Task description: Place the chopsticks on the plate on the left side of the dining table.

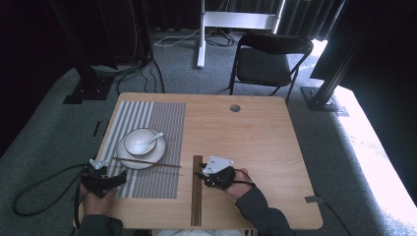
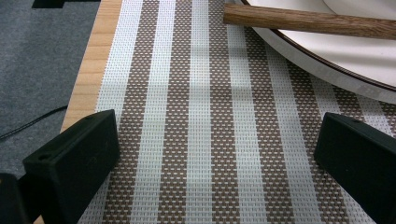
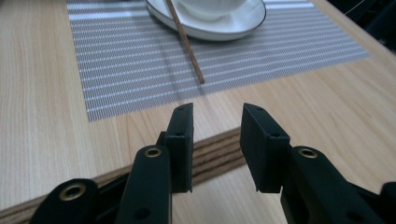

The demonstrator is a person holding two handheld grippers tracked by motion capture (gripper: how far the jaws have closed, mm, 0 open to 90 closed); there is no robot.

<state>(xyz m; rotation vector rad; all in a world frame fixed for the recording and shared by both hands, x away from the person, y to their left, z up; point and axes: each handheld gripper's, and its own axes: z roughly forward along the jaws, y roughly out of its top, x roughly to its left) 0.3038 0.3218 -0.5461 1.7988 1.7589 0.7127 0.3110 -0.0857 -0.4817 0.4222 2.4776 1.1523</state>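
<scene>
A brown and white striped woven placemat [image 1: 147, 147] is laid on the left part of the light wooden table [image 1: 255, 142]. On it a white round plate with a dark rim [image 1: 141, 156] is placed, and a white bowl [image 1: 140, 141] with a white spoon [image 1: 154, 140] is set on the plate. A pair of brown wooden chopsticks [image 1: 147, 162] is laid across the front rim of the plate. The left gripper [image 1: 105, 181] is held low over the near left corner of the placemat; its jaws are spread wide and nothing is held between them. The right gripper [image 1: 202, 174] is held above a dark wooden slatted strip [image 1: 197, 206] lying beside the placemat; its jaws are parted only a little and are empty.
</scene>
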